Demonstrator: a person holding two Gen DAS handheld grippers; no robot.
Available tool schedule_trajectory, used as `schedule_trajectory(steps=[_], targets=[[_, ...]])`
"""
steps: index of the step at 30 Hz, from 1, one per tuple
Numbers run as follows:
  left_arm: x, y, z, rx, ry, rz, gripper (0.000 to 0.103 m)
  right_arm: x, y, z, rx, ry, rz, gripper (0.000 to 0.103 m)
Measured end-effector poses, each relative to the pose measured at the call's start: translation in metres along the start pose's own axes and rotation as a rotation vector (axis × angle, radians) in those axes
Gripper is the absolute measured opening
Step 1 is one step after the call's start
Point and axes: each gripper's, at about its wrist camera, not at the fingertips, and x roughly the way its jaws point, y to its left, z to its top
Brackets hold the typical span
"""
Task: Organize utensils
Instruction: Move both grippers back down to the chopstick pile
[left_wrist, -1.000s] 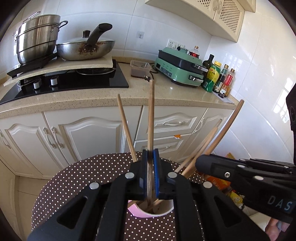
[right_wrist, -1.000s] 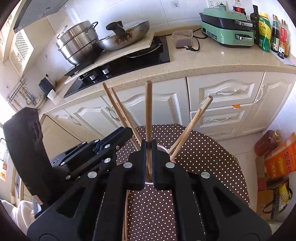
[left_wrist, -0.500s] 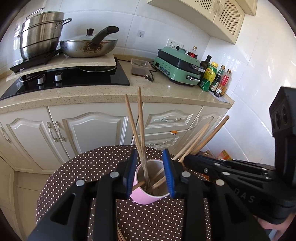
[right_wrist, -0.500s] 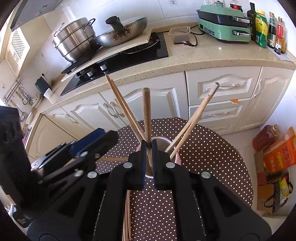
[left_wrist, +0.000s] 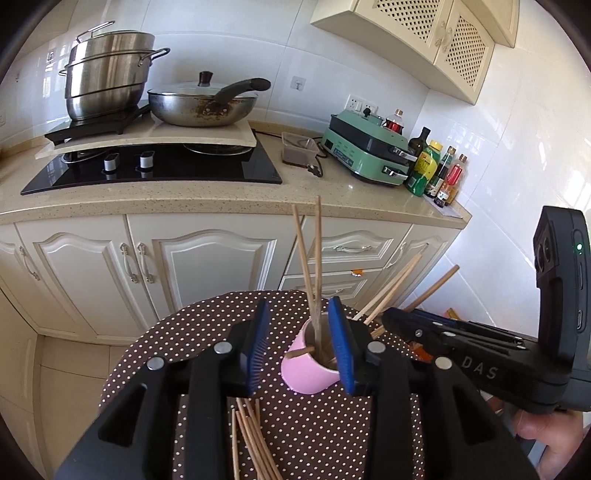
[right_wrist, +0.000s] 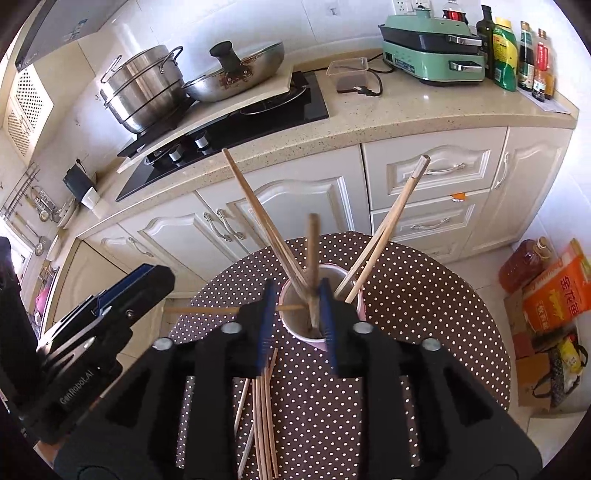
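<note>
A pink cup (left_wrist: 308, 373) stands on the round dotted table (left_wrist: 155, 350) and holds several wooden chopsticks (left_wrist: 317, 258). It also shows in the right wrist view (right_wrist: 295, 325), with chopsticks (right_wrist: 258, 218) fanning out of it. My left gripper (left_wrist: 299, 347) is open and empty, just above the cup. My right gripper (right_wrist: 295, 325) is open too, its jaws either side of a blurred chopstick (right_wrist: 314, 266) that stands in the cup. More loose chopsticks (right_wrist: 264, 417) lie on the table near me, also in the left wrist view (left_wrist: 255, 443).
Behind the table runs a kitchen counter (left_wrist: 184, 192) with a hob, a steel pot (left_wrist: 107, 74), a pan (left_wrist: 203, 105), a green appliance (left_wrist: 365, 153) and bottles (left_wrist: 436, 173). White cabinets (left_wrist: 207, 266) stand below. Boxes and an oil bottle (right_wrist: 528, 262) sit on the floor at right.
Both grippers opened and let go of their chopsticks, which now stand in the cup. The left gripper has drawn back and up; the right opened only just now.
</note>
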Motion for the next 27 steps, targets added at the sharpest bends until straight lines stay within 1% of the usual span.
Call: schedule_trajectory(steps=[3, 4, 5, 9, 13, 20, 24, 27], targets=[[-0.008, 0.009, -0.005, -0.014, 0.005, 0.011, 0.033, -0.006, 0.003, -0.005, 0.006, -0.011, -0.005, 0.037], [-0.011, 0.012, -0.007, -0.019, 0.008, 0.015, 0.033, -0.008, 0.004, -0.007, 0.008, -0.015, -0.006, 0.043], [-0.014, 0.015, -0.010, -0.022, 0.012, 0.019, 0.033, -0.010, 0.005, -0.009, 0.010, -0.020, -0.010, 0.044], [-0.022, 0.027, -0.018, -0.036, 0.026, 0.030, 0.034, -0.018, 0.007, -0.018, 0.024, -0.023, -0.018, 0.044], [-0.025, 0.041, -0.031, -0.046, 0.062, 0.029, 0.034, -0.024, 0.008, -0.030, 0.039, -0.022, -0.031, 0.044], [-0.014, 0.065, -0.058, -0.086, 0.159, 0.030, 0.034, -0.027, 0.004, -0.051, 0.066, -0.007, -0.045, 0.044], [-0.002, 0.074, -0.073, -0.103, 0.229, 0.032, 0.034, -0.020, 0.011, -0.067, 0.045, 0.025, -0.057, 0.044], [0.009, 0.077, -0.087, -0.100, 0.286, 0.040, 0.034, -0.009, 0.017, -0.079, 0.037, 0.060, -0.047, 0.044]])
